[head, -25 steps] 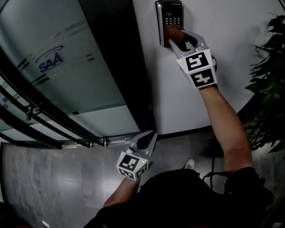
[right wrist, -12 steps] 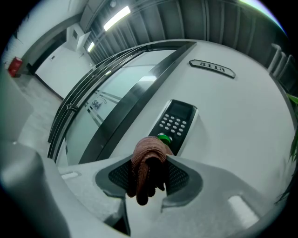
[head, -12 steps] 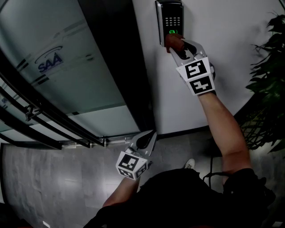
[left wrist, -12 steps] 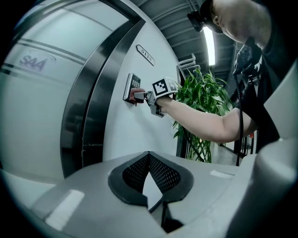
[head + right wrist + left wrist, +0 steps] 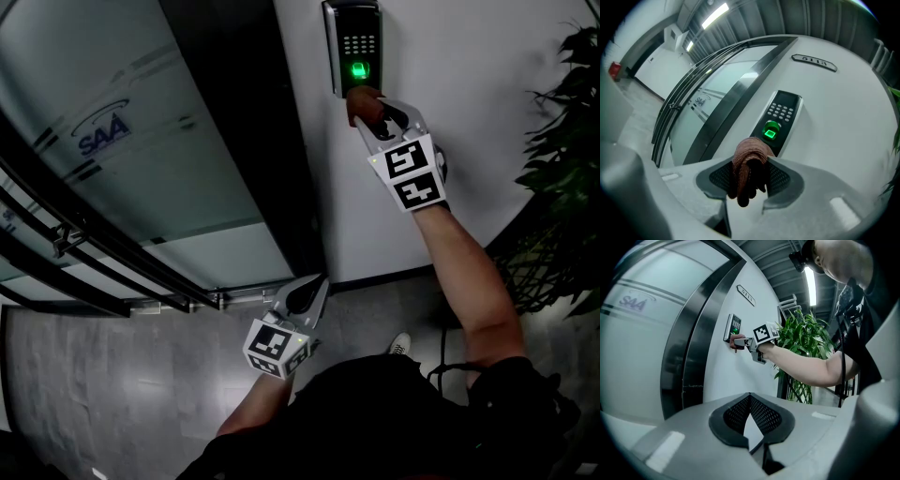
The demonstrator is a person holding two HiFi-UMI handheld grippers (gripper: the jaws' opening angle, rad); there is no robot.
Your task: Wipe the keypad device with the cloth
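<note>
Head view is dim and low contrast: grey wall, plant [image 5: 562, 159] nearly black, faint sheen on the floor [image 5: 112, 394]. The brightest spot is the green glow on the keypad device [image 5: 358, 70]. Both tool views have heavy fisheye, with straight frames bowed and corners vignetted black. Ceiling strip lights [image 5: 715, 15] are blown out. Cloth [image 5: 750, 151] in the right tool [image 5: 751, 165] is lit on top, with its hanging end in shadow.

You are facing a white wall [image 5: 487, 56] that is carrying the keypad device [image 5: 354, 42], its green light glowing, just beside a dark door frame [image 5: 244, 112]. A small number plate [image 5: 814, 62] is hanging higher up. A shoe [image 5: 400, 347] is standing on the grey floor [image 5: 112, 375].
</note>
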